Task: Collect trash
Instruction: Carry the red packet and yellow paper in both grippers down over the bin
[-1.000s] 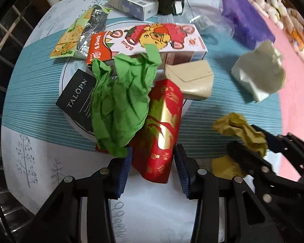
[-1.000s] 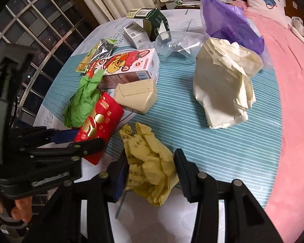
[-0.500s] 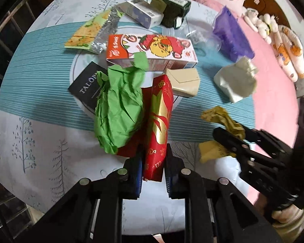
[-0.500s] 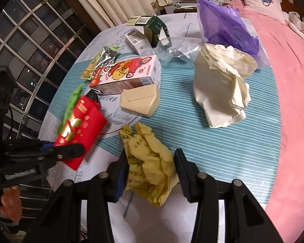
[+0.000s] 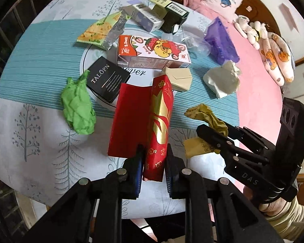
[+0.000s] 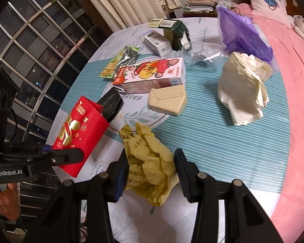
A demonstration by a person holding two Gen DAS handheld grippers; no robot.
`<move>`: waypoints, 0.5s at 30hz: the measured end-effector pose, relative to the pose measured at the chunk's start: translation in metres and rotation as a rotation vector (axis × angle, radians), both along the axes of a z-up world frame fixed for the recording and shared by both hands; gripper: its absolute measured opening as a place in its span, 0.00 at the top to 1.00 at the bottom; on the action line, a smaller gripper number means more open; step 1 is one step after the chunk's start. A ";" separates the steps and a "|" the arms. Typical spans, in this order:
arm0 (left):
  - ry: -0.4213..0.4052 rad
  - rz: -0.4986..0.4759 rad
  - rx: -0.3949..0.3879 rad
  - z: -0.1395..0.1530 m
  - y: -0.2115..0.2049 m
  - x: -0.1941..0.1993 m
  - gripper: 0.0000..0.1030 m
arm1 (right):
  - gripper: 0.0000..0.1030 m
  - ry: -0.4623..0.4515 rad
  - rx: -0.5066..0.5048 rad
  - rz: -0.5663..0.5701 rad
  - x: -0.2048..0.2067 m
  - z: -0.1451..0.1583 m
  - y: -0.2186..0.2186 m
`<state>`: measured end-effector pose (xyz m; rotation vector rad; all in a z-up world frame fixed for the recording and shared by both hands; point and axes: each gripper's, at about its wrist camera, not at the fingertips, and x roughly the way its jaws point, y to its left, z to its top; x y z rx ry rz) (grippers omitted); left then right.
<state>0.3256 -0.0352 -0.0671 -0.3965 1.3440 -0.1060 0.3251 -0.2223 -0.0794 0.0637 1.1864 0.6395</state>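
Note:
My left gripper (image 5: 153,163) is shut on a red and gold paper bag (image 5: 159,125) and holds it lifted above the round table (image 5: 30,121); the bag (image 6: 79,133) also shows in the right wrist view. My right gripper (image 6: 150,168) is shut on a crumpled yellow paper (image 6: 150,162), also visible in the left wrist view (image 5: 208,117). A crumpled green paper (image 5: 78,109) lies on the table left of the bag.
On the table lie a black box (image 5: 108,80), a cartoon carton (image 5: 154,50), a beige packet (image 5: 179,78), a cream crumpled paper (image 6: 245,93), a purple bag (image 6: 241,32), a snack wrapper (image 5: 99,30) and small boxes (image 5: 158,16). A pink bed (image 6: 298,81) is right.
My left gripper has lifted the red bag up and back; the green paper slid off it and now lies on the table. The right gripper still holds the yellow paper.

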 end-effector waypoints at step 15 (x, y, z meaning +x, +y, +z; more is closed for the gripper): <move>-0.116 -0.177 -0.012 0.036 0.019 -0.062 0.84 | 0.57 -0.078 -0.037 -0.144 -0.072 0.037 0.016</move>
